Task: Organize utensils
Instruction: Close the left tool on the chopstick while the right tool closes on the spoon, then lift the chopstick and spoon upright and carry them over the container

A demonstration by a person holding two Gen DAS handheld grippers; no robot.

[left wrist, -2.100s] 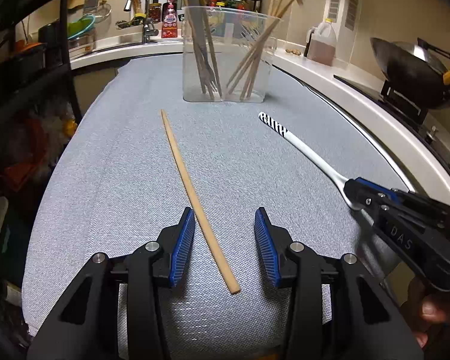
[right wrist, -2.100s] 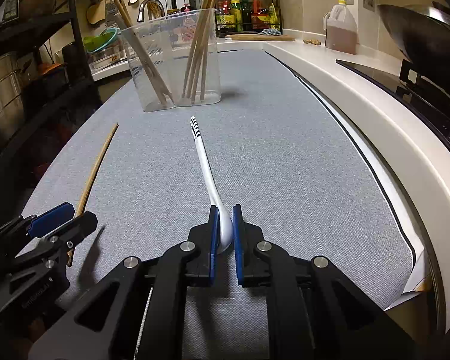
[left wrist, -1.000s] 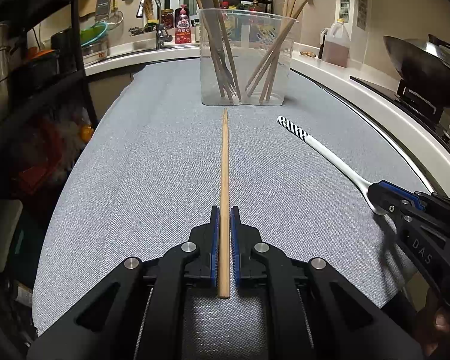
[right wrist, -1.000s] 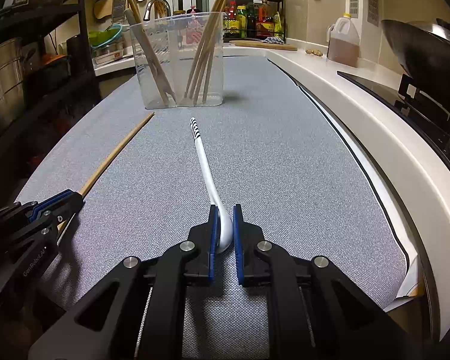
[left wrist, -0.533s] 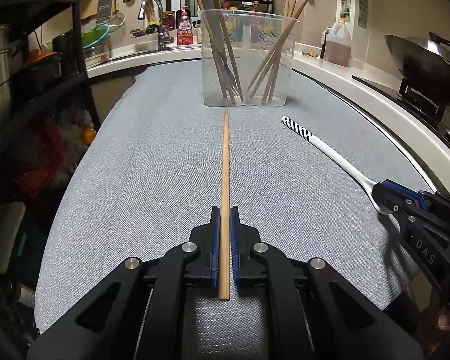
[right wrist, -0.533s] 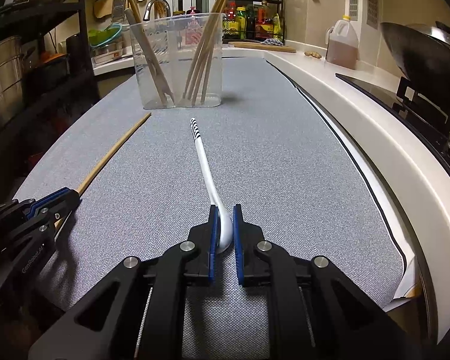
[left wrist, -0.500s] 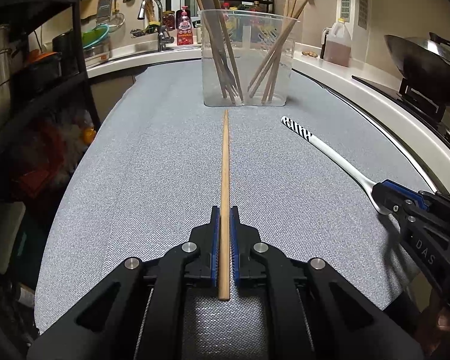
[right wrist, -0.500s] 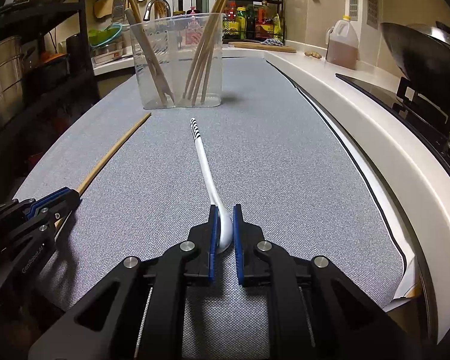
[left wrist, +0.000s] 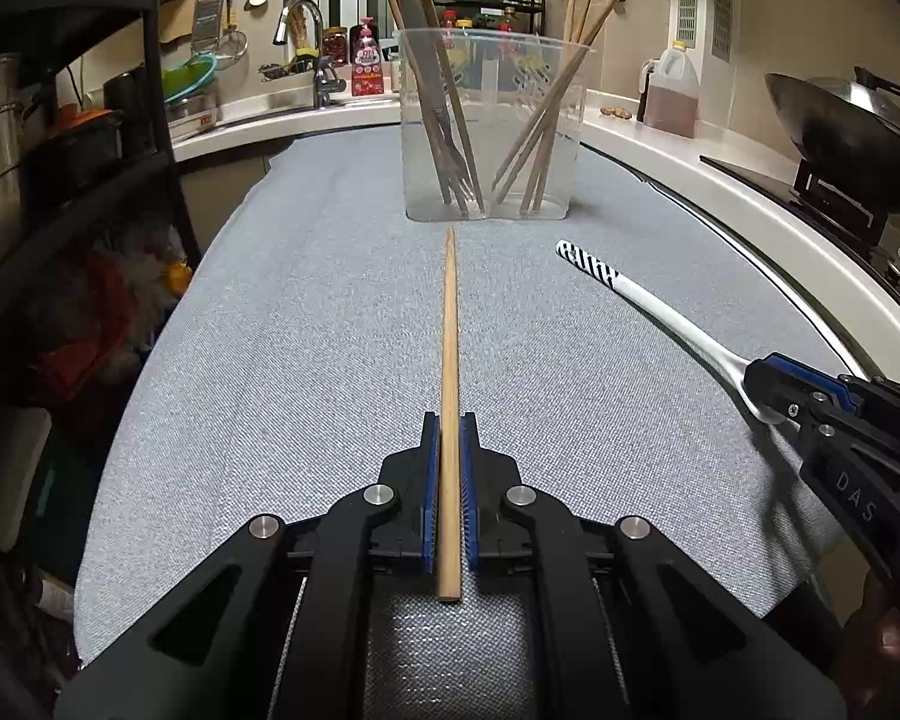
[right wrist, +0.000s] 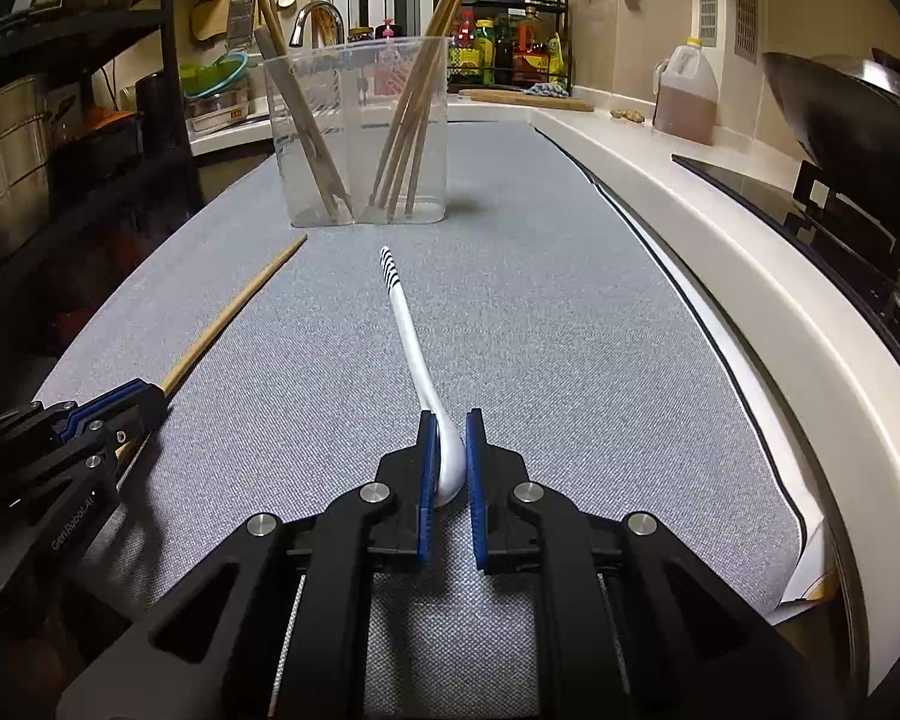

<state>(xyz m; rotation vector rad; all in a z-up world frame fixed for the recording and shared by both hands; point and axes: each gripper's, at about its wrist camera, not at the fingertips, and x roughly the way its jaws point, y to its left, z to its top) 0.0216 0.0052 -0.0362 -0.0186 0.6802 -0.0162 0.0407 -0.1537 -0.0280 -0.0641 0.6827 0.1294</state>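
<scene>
1. Left wrist view: my left gripper (left wrist: 449, 462) is clamped on the chopstick (left wrist: 450, 324), pointing ahead at the cup (left wrist: 489, 126).
2. My right gripper (right wrist: 448, 468) pinches the spoon (right wrist: 411, 336) bowl.
3. Several utensils stand in the cup; these two remain.
</scene>
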